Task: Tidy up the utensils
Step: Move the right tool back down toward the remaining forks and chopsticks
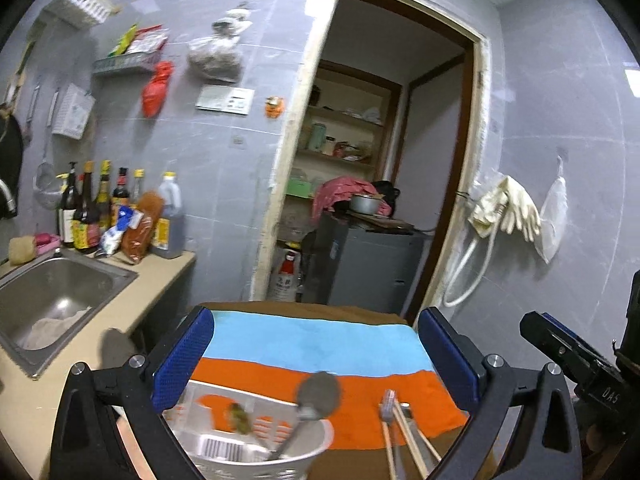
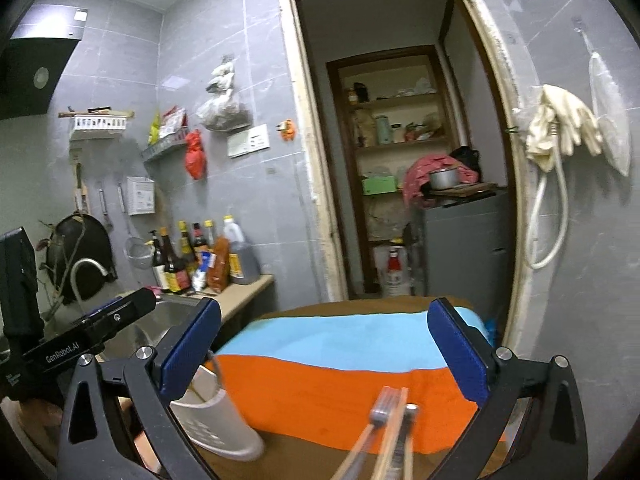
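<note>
Sauce bottles (image 1: 100, 208) line a counter beside a steel sink (image 1: 52, 300); rubber gloves (image 2: 560, 128) hang near an open doorway (image 2: 400, 140).

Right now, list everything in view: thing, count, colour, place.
holder: one, white, on the table's near left
spoon: one, metal, standing in the holder
fork: one, metal, near right of the table
chopsticks: count unclear, wooden, beside the fork
cloth: one, blue and orange, over the table
sink: one, steel, left counter
bottles: several, dark, behind the sink
gloves: cream, hung on the right wall
left gripper: open, above the holder
right gripper: open, above the fork
</note>
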### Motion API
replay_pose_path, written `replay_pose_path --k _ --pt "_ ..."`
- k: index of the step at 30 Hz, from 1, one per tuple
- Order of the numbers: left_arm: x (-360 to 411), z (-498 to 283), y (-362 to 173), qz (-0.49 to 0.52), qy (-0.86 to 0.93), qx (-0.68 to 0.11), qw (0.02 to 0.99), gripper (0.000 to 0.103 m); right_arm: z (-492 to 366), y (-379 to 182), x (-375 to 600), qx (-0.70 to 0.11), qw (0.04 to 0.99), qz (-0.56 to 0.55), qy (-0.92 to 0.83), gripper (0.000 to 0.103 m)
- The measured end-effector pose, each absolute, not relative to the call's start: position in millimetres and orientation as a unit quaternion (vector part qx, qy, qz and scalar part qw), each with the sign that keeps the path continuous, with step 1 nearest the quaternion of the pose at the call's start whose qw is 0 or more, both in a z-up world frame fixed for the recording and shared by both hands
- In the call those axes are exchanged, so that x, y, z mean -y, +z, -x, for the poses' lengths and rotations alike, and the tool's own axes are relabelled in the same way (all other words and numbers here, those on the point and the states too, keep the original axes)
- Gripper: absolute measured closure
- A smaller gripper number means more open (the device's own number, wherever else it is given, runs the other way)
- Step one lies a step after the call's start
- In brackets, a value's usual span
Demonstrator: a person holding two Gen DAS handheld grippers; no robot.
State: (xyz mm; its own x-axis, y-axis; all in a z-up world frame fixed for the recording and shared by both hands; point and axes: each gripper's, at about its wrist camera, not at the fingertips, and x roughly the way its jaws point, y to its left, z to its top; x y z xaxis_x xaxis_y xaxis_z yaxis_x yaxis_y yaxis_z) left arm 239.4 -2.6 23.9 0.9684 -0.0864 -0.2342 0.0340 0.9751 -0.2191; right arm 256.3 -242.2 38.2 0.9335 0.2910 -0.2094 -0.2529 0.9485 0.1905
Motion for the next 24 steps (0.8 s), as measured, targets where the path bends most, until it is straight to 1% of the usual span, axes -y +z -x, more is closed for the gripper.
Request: replay_pose_path --k 5,12,20,24 --pt "46.2 -247.4 18.2 0.087 -0.055 -0.128 0.986 0.000 -255.7 34.1 279.8 -0.127 0.982 -0.082 0.113 0.002" --pt "94.7 -261.9 0.6 0.071 -0.084 -0.163 0.980 0.000 -268.0 12.7 333.5 -0.149 0.980 -0.095 0.087 0.002" --pt "129.8 -280.8 -27.3 0.058 -0.092 -0.213 0.971 0.000 -298.3 -26.7 374.0 -0.190 0.971 -0.112 0.093 0.002" --pt "136.6 -295.9 -46.8 0.074 -0.083 -0.247 0.963 0.000 -315.8 -53.0 379.1 -0.218 0.962 -0.125 0.107 0.002"
